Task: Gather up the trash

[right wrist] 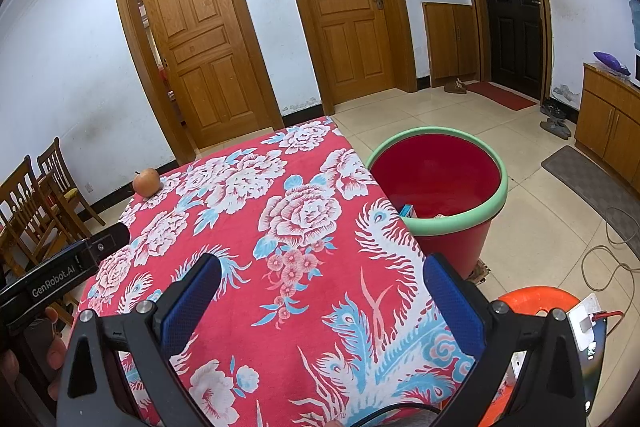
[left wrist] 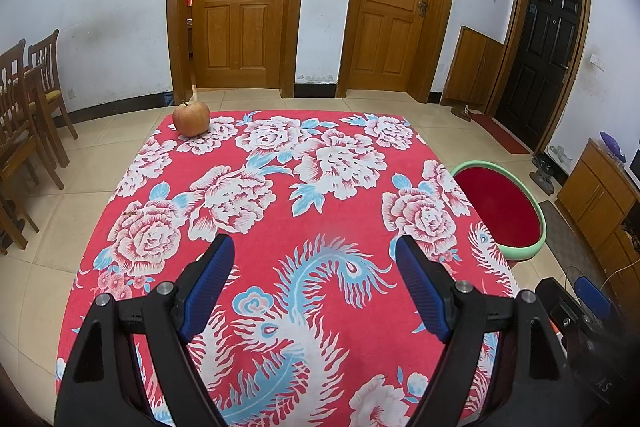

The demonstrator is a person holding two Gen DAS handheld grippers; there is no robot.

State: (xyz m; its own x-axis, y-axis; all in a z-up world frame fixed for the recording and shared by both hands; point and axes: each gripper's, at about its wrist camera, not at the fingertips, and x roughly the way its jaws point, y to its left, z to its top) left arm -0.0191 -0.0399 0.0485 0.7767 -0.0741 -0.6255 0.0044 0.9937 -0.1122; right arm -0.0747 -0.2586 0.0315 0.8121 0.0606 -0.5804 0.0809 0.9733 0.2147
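Left wrist view: we see the left gripper (left wrist: 314, 283) over the near part of the tabletop (left wrist: 340, 219), fingers (left wrist: 214, 279) spread wide apart with nothing between them.
Right wrist view: we see the right gripper (right wrist: 320, 301) over the near right part of the tabletop, fingers (right wrist: 454, 297) likewise apart and empty.
Trash on tabletop: we find no wrapper or scrap on the floral cloth in either view; only an apple (left wrist: 191, 118) stands at the far left corner, well apart from both grippers.
Bin: the red bucket (right wrist: 440, 183) with a green rim stands on the floor just beside the right edge of the tabletop; some items already lie at its bottom, a blue one among them, too hidden to name.
Progress, our judgement: collection looks close to finished, unless the apple counts as trash, which we cannot tell.
Risk 1: the apple is round and sits near the corner; a glancing touch from one finger could roll it off onto the floor.
Risk 2: the cloth is loose; dragging fingers across it could bunch it and shift the apple.
Risk 3: the bucket rim sits below the tabletop edge; releasing early would drop an item on the cloth or floor.
Risk 4: the left gripper shows at the left border of the right view; crossing reaches could collide.
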